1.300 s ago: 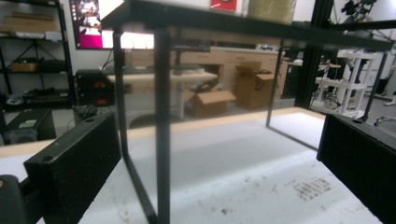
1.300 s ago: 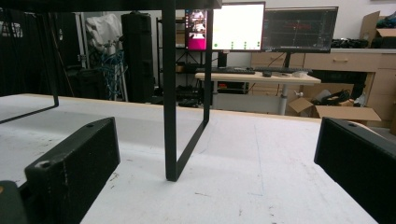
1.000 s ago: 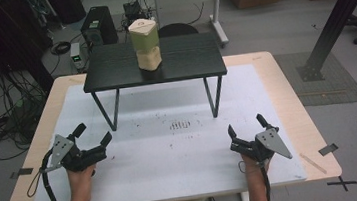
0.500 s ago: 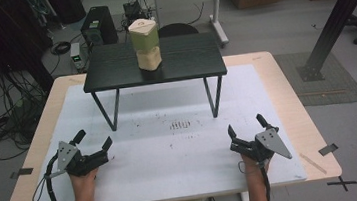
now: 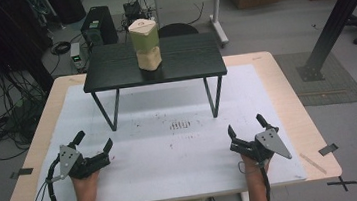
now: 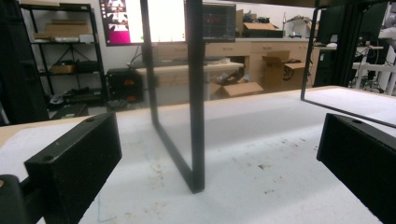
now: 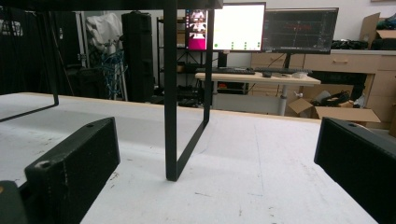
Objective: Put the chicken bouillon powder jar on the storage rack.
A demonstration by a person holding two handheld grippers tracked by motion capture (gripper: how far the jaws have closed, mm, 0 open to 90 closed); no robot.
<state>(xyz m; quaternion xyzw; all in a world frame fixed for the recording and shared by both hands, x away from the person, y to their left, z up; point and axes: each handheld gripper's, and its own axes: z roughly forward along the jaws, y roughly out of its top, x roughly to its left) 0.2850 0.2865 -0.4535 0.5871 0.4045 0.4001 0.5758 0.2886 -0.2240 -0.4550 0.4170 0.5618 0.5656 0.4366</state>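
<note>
**Both grippers low and empty in front of the small black table**

While I rest both hands on the white mat (image 5: 172, 151), my left gripper (image 5: 94, 150) and my right gripper (image 5: 247, 134) lie near the front edge, well apart from each other. Each one has its jaws spread wide, and nothing is between them. In the left gripper view and the right gripper view I see only the mat and one thin leg of the black table (image 5: 155, 62) between my black jaws.

On this black table stands a stack of blocks (image 5: 145, 44), upright, near the middle of the top and toward its back edge. It has a pale top piece, a green middle and a tan base. It is far from both grippers.

About writing: I cannot read any label on the stack. The monitors (image 7: 261, 25) behind show windows and graphs, but the text is too small to read.

Compared with one second ago, my left gripper has moved lower and a little to the right on the mat. My right gripper stays at the same place, and the stack has not moved.
</note>
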